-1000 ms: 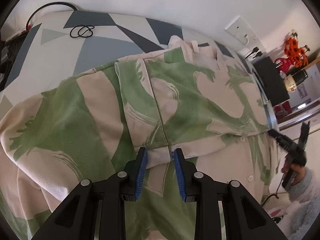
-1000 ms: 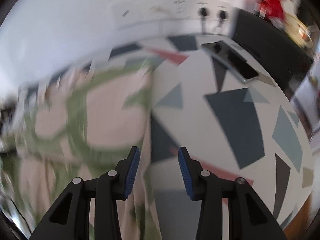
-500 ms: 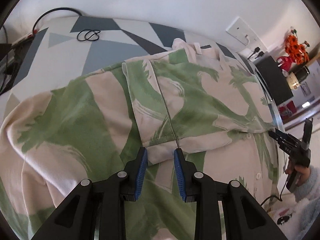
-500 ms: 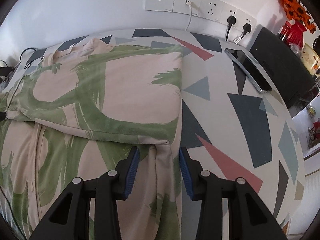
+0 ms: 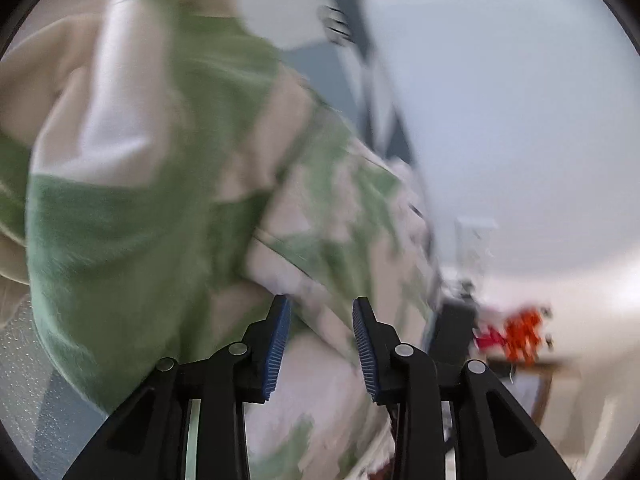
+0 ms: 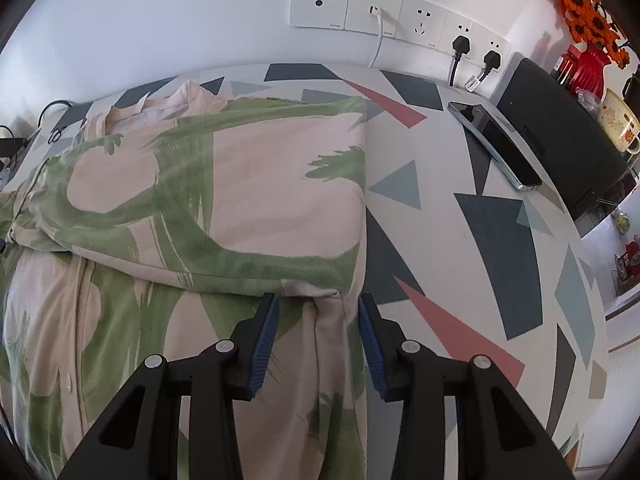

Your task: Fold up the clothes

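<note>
A cream shirt with green brush-stroke print (image 6: 224, 208) lies on the patterned table (image 6: 460, 240), its right side folded over the front. My right gripper (image 6: 316, 308) is open and points down at the lower corner of that fold (image 6: 320, 290); the cloth lies flat between the fingertips, unpinched. The left wrist view is badly blurred and rolled sideways. There the shirt (image 5: 132, 220) fills the left half. My left gripper (image 5: 320, 312) has its jaws opening, and a cream fold of cloth (image 5: 316, 292) lies between the tips without being pressed.
A phone (image 6: 496, 148) lies on the table right of the shirt, with a black box (image 6: 560, 136) behind it. Wall sockets with plugged cables (image 6: 400, 20) run along the back wall. A red vase of orange flowers (image 6: 584, 40) stands at the far right.
The left view has rolled sharply and gone blurred, and its jaws stand wider than before. The right gripper swung over the shirt's folded right edge and has since held still.
</note>
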Demonstrator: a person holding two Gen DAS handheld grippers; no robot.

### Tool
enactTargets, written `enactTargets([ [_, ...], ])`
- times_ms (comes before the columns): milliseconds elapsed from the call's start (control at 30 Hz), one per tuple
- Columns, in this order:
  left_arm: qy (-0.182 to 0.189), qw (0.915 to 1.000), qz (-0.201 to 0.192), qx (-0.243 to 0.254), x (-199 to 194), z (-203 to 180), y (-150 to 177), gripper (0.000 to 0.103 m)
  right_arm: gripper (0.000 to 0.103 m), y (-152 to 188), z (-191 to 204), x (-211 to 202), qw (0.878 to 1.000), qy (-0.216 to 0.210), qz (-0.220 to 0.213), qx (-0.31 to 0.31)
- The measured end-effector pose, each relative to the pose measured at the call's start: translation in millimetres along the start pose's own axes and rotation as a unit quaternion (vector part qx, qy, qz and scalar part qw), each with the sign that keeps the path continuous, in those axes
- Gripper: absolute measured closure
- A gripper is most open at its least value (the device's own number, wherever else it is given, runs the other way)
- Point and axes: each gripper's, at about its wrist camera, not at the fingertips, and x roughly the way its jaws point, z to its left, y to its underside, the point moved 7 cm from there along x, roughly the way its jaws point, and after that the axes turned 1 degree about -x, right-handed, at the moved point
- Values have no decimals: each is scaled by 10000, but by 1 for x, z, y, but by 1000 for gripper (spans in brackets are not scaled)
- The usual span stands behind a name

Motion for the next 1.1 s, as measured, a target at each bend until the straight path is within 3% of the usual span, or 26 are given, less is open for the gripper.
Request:
enactTargets([
  [67, -151, 9997, -161, -118, 5, 5, -4, 71, 60, -1, 0, 1, 10000, -5, 1, -11],
  [233, -297, 9990, -284, 169, 10, -3, -5, 71, 60, 0, -3, 0, 10000, -58, -33, 23],
  [400, -253, 9986, -450, 59, 4, -1, -9, 71, 60, 2, -7, -1, 9998, -144, -67, 107],
  [600, -592, 9935, -877, 423, -5, -16, -7, 71, 60, 2, -8, -9, 9986, -403, -129, 321],
  [800, -520, 9941, -930, -198, 5, -10, -2, 71, 60, 2, -9, -11, 9980, -476, -178, 376],
  [967, -492, 9868, -1536, -103, -26, -12, -24, 71, 60, 1, -12, -15, 9975, -519, -246, 421],
  [1100, -386, 9938, -991, 327, -17, -13, -43, 71, 60, 1, -14, -18, 9968, -568, -304, 482],
])
